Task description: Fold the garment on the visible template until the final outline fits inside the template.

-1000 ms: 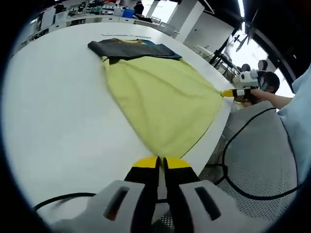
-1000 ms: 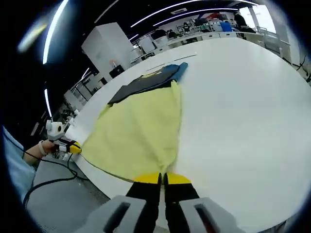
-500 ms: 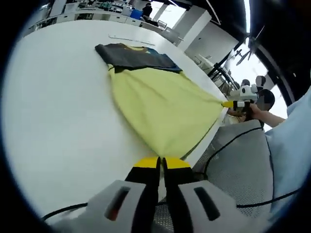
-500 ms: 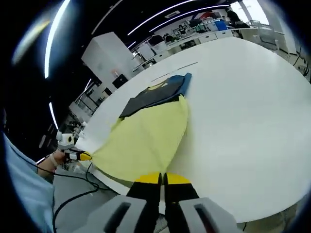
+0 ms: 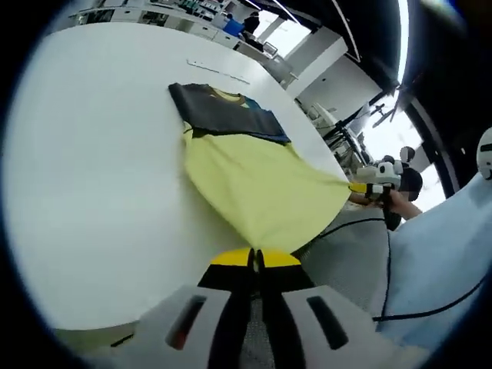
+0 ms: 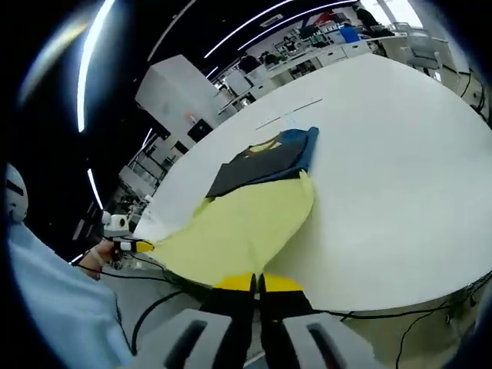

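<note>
A garment lies on the white table [image 5: 92,154]; its body is yellow [image 5: 254,184] and its far end dark with a blue edge [image 5: 223,115]. My left gripper [image 5: 255,258] is shut on one corner of the yellow hem, held past the table's near edge. My right gripper [image 5: 358,187] grips the other hem corner at the right of the left gripper view. In the right gripper view the yellow cloth [image 6: 254,227] stretches from the dark top [image 6: 265,161] to my right gripper [image 6: 257,282], shut on it. The left gripper [image 6: 141,246] pinches the far corner there.
A thin line marking [image 5: 219,71] runs across the table beyond the garment's collar. A person's light blue sleeve [image 5: 450,254] and a black cable [image 5: 388,261] hang beside the table edge. Desks and shelving stand in the background.
Both grippers have drawn back from the table edge with the hem, so the yellow cloth now stretches off the near edge. The garment looks smaller and farther in both views.
</note>
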{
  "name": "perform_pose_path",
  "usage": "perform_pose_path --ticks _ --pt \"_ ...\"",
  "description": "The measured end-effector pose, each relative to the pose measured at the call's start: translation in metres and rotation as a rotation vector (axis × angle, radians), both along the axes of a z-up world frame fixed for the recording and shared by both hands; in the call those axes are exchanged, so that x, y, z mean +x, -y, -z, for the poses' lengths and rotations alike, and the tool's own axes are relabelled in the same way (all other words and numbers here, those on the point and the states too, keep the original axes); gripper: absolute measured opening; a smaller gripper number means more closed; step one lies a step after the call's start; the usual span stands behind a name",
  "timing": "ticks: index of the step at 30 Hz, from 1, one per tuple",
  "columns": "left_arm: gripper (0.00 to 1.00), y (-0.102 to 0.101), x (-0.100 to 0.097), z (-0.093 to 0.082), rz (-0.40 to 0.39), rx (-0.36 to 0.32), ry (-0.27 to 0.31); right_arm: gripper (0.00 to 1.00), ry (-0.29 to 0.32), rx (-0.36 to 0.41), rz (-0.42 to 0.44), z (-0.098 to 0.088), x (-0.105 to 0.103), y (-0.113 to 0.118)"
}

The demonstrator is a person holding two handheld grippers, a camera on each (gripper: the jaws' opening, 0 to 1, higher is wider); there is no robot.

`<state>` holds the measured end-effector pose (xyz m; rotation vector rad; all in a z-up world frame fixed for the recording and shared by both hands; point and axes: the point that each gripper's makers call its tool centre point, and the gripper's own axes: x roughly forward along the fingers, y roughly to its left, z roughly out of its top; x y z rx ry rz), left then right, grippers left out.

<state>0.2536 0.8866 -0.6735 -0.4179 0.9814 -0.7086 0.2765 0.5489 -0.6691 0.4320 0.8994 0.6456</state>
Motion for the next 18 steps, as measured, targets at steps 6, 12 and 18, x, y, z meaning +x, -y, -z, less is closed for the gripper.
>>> perform_pose_path --ticks 6,12,18 --pt "0.0 0.005 -0.019 -0.014 0.015 -0.014 -0.044 0.0 -0.026 0.01 0.016 -0.013 -0.016 0.007" --pt "0.0 0.009 -0.019 -0.014 -0.003 -0.06 -0.075 0.0 -0.057 0.039 0.035 -0.013 -0.017 0.007" --pt "0.0 0.008 0.009 -0.011 -0.03 -0.081 -0.051 0.0 -0.064 0.086 0.083 -0.007 0.004 0.001"
